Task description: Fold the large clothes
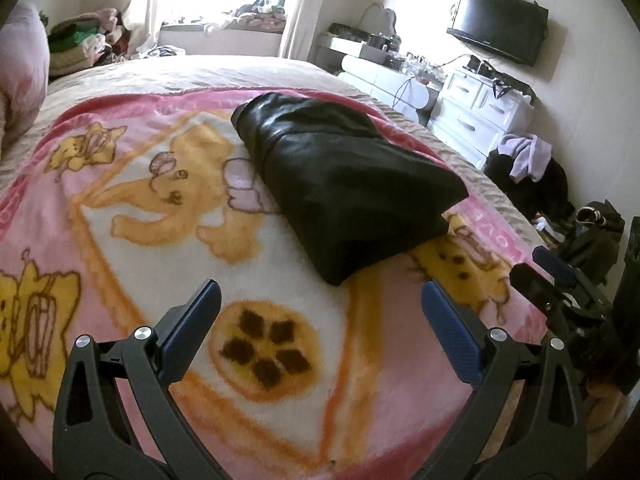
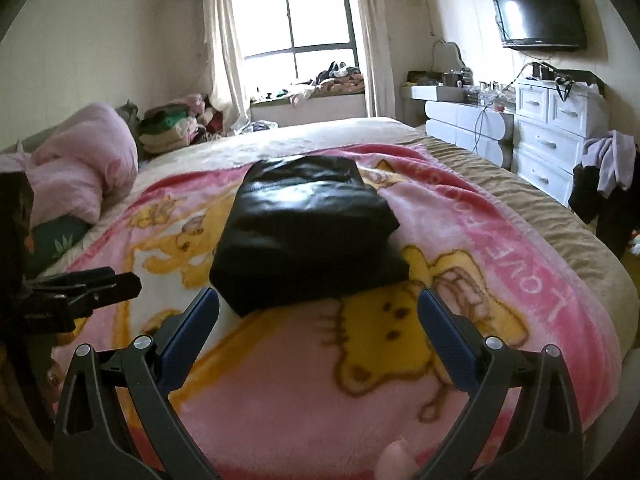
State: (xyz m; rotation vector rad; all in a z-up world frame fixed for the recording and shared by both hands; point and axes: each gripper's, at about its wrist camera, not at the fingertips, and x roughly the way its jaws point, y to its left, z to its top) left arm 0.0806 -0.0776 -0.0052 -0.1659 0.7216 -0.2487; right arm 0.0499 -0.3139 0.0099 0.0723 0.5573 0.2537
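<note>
Both hand-held grippers hover empty over a bed: the left gripper (image 1: pixel 320 304) and the right gripper (image 2: pixel 318 312) each have their blue-padded fingers spread wide, touching nothing. At 12 o'clock from the right gripper, just beyond its fingertips, lies a black garment (image 2: pixel 308 232), glossy like leather and folded into a compact bundle; from the left wrist view the same bundle (image 1: pixel 344 184) sits toward 1 o'clock. It rests on a pink blanket (image 2: pixel 304 392) printed with yellow cartoon bears, spread over a beige bedcover (image 2: pixel 516 184). At 9 o'clock in the right view, a pink quilt (image 2: pixel 84 160) is bunched up. A white dresser (image 2: pixel 556 136) stands at 2 o'clock, with a wall-mounted television (image 2: pixel 540 12) above it. A bright window (image 2: pixel 296 24) closes the room at 12 o'clock.
</note>
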